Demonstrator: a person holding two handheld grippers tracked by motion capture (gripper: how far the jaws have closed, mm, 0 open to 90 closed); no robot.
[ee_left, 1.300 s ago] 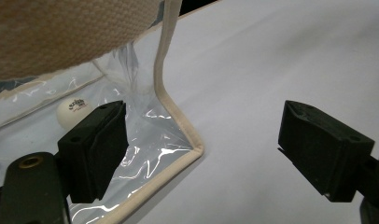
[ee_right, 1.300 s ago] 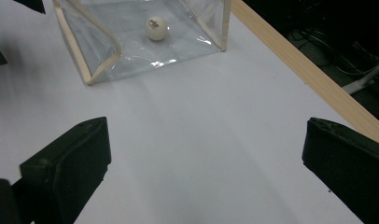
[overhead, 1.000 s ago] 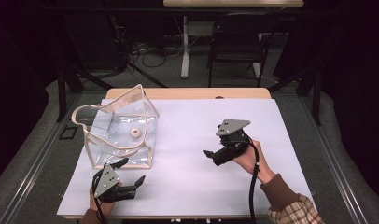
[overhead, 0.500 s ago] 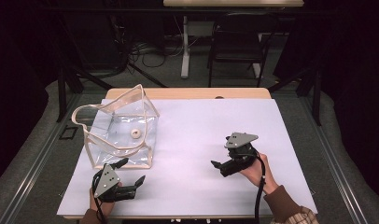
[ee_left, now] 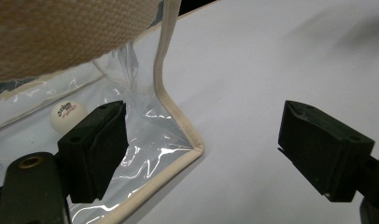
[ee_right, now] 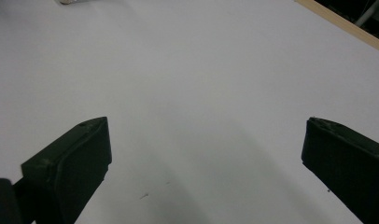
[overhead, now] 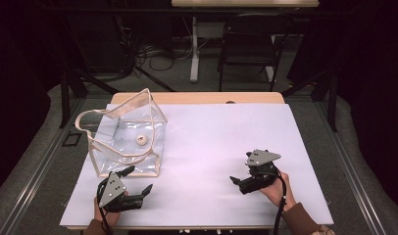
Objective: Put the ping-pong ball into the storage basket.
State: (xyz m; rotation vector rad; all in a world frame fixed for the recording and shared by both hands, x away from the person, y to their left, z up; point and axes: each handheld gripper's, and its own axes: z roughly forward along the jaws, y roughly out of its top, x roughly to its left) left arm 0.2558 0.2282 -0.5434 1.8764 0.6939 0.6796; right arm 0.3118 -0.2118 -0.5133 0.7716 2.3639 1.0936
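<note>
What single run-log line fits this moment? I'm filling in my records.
left gripper: open, beside clear plastic bag with beige trim | small white ball: inside bag | right gripper: open, holds nothing, over white table

I see the table under a white sheet, its wooden edge bare along the far side. Past it stands a dark chair beside a pale table leg, with cables tangled on the grey floor. A second tabletop crosses the top.
</note>
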